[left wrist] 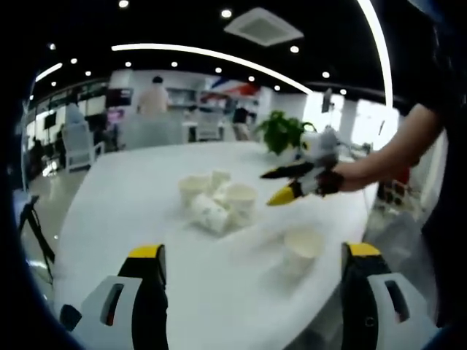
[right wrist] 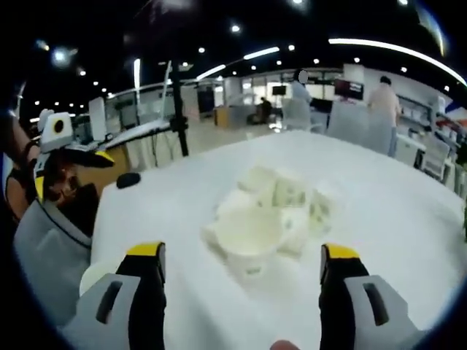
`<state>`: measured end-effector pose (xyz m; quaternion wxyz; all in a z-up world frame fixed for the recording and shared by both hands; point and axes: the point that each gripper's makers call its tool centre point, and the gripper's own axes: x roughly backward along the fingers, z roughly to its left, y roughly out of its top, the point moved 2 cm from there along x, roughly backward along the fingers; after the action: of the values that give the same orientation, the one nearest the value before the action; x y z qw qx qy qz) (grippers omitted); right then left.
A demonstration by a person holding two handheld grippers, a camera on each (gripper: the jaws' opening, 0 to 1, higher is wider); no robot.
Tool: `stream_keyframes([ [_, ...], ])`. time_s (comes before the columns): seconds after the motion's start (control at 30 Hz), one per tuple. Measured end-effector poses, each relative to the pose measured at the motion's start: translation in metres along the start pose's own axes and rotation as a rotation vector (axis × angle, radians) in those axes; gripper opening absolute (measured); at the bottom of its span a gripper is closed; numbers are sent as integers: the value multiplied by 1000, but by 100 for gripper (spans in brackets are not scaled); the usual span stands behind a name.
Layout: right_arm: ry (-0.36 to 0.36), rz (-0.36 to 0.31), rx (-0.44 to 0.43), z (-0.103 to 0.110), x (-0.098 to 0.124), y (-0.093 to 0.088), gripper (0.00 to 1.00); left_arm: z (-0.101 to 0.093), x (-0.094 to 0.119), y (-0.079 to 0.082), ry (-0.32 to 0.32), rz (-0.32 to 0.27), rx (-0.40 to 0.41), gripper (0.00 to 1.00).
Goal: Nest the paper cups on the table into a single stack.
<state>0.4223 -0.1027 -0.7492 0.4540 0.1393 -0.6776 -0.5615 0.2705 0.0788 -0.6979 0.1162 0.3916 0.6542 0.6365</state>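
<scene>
We see the paper cups (left wrist: 217, 200) clustered mid-worktop (left wrist: 131, 211), one lying on its side, one lone cup (left wrist: 303, 246) nearer us. Our left tool (left wrist: 252, 284) and right tool (right wrist: 241, 281) are both spread, empty. A potted plant (left wrist: 281, 131) stands beyond.

Right gripper (right wrist: 244, 273) hovering over the paper cups (right wrist: 266, 211)

Its jaws are standing wide apart above the white table (right wrist: 379, 197), holding nothing.

Bright ceiling lights (left wrist: 226, 13) glare on the white table (left wrist: 131, 211); both views blurred, edges warped.
</scene>
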Motion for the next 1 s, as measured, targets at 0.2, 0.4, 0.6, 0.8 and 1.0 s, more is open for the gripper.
stream_keyframes([
  [0.2,2,19,27,-3,-16,1,82,0,4,1,3,-10,-1,100],
  [0.4,3,45,49,-6,-26,1,78,1,5,-2,3,-7,14,100],
  [0.6,6,67,66,-12,-36,-3,73,2,4,-4,4,-8,8,100],
  [0.8,26,80,79,-14,-46,-8,65,3,4,-4,9,-13,12,100],
  [1.0,30,90,91,-9,-50,-9,59,3,4,-4,7,-18,15,100],
])
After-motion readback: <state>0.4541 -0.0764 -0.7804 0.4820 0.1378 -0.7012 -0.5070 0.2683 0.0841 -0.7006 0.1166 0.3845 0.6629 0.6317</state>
